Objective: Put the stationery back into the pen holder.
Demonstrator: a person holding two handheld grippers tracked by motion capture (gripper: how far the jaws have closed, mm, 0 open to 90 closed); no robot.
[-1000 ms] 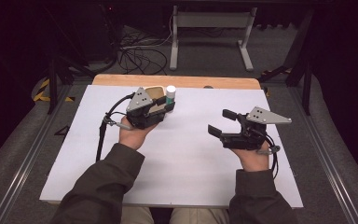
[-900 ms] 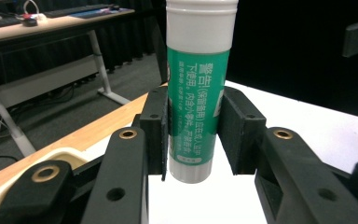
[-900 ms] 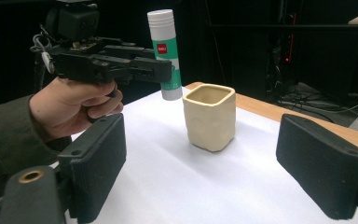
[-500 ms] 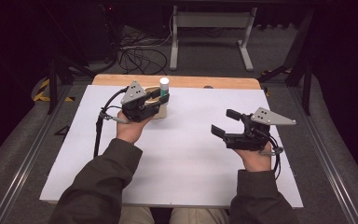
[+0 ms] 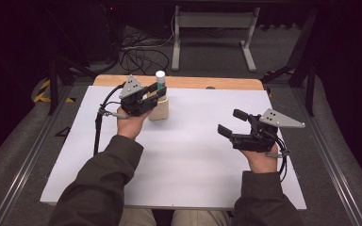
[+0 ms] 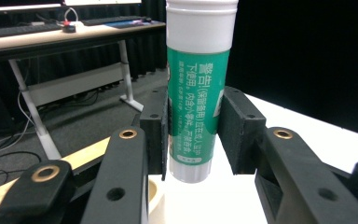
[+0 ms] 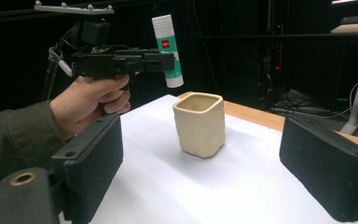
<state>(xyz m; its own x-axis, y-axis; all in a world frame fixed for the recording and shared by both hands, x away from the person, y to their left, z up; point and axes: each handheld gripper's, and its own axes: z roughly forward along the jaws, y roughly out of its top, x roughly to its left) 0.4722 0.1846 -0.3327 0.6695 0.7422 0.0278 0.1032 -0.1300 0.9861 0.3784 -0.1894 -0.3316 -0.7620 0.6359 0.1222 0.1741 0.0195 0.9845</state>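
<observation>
The glue stick (image 6: pixel 198 88) carries a green label with white Chinese print running down it; "警告" heads the block, and the smaller lines below are too fine to read

The left gripper (image 5: pixel 156 95) has carried the glue stick (image 5: pixel 160 81) over the beige cup (image 5: pixel 160 110).

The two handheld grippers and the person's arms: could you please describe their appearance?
Both the left gripper and the right gripper are black, with flat padded jaws, brass-coloured pivot rivets, a grey three-cornered plate on top and a trailing black cable. The sleeves are dark olive.
</observation>
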